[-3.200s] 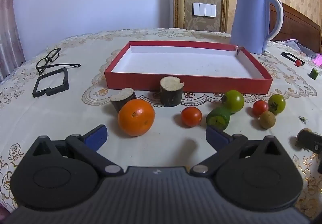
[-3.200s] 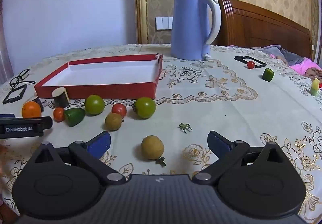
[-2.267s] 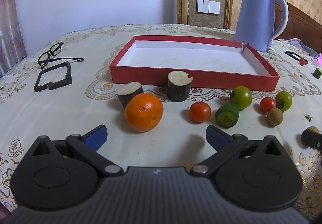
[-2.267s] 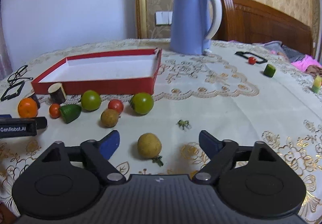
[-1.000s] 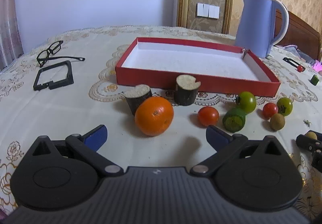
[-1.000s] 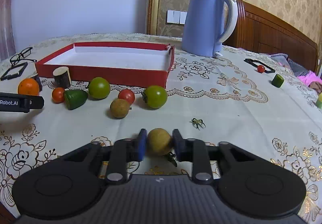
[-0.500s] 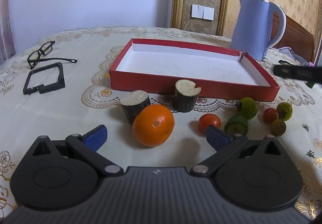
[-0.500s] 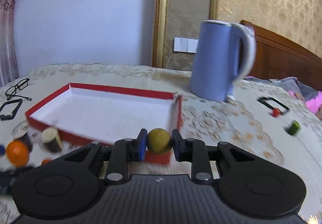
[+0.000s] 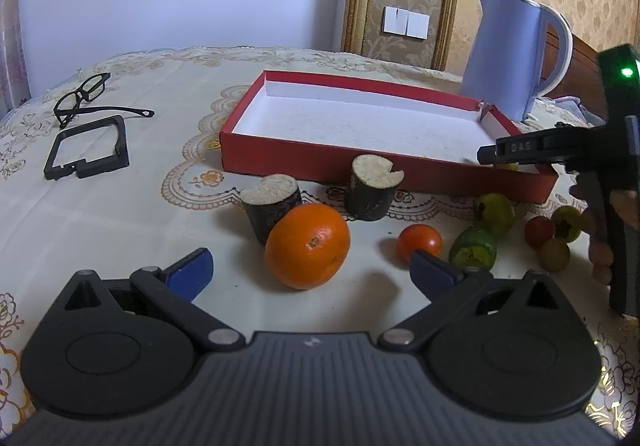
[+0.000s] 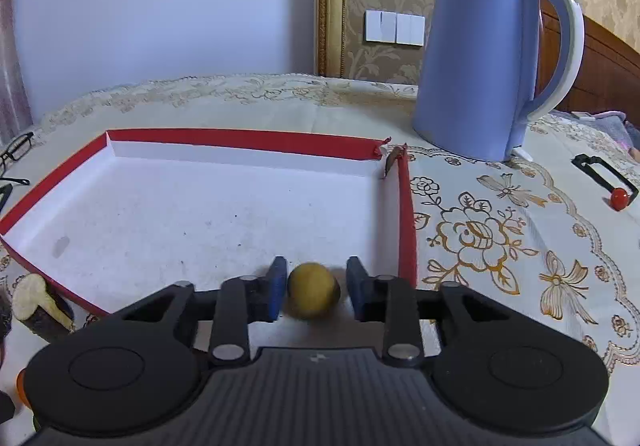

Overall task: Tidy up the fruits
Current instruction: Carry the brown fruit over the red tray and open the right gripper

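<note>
Now the right gripper (image 10: 316, 288) has just been opening: jaws slightly apart, gaps on both sides of the small yellow fruit (image 10: 313, 289) (slightly blurred), which sits between them over the red tray (image 10: 407, 213), near its front right corner. Left gripper (image 9: 311, 269) is wide apart and holds nothing; the orange (image 9: 307, 246) lies on the tablecloth (image 9: 160, 149) just ahead, with other fruits along the tray's front edge.
</note>
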Demonstrator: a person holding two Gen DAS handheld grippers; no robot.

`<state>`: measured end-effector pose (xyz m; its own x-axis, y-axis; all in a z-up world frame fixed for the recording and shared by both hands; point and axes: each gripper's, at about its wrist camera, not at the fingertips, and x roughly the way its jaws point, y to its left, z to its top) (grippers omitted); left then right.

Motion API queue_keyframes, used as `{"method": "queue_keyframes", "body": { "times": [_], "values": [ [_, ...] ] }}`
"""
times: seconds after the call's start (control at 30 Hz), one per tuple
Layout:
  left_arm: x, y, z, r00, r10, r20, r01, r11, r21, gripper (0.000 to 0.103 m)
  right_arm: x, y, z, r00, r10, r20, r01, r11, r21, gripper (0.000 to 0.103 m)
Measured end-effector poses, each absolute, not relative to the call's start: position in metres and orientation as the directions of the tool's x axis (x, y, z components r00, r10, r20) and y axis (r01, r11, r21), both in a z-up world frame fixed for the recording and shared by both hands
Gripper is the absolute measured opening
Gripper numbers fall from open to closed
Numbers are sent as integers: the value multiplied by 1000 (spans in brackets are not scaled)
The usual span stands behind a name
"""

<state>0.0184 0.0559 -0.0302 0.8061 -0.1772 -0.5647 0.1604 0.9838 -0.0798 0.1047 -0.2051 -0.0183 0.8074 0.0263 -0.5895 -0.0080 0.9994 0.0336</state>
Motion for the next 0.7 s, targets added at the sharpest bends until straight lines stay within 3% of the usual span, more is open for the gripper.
{"method": "queue_keyframes", "body": {
  "times": [0.13, 0.3, 0.4, 0.5, 0.6, 0.7],
  "values": [
    [19, 56, -31, 804, -178, -567, 157, 984, -86, 103, 87, -215, -6, 841, 79, -536, -14, 992, 124, 77],
    [18, 54, -31, 806, -170, -567, 160, 985, -68, 103, 47, -225, 9, 896, -76, -438, 99, 995, 29, 80],
    [17, 56, -31, 811, -167, -561, 154, 986, -70, 103, 37, -237, -1, 841, -251, -479, 246, 966, -75, 81],
    [12, 59, -29, 825, -153, -544, 140, 988, -66, 103, 32, -259, -18, 776, -337, -533, 335, 936, -104, 81],
    [10, 61, -30, 817, -170, -551, 154, 985, -76, 103, 24, -290, -24, 736, -325, -594, 409, 912, 8, 81],
    [9, 60, -29, 825, -142, -547, 140, 989, -46, 103, 21, -299, -27, 720, -326, -613, 431, 902, 27, 85]
  ]
}}
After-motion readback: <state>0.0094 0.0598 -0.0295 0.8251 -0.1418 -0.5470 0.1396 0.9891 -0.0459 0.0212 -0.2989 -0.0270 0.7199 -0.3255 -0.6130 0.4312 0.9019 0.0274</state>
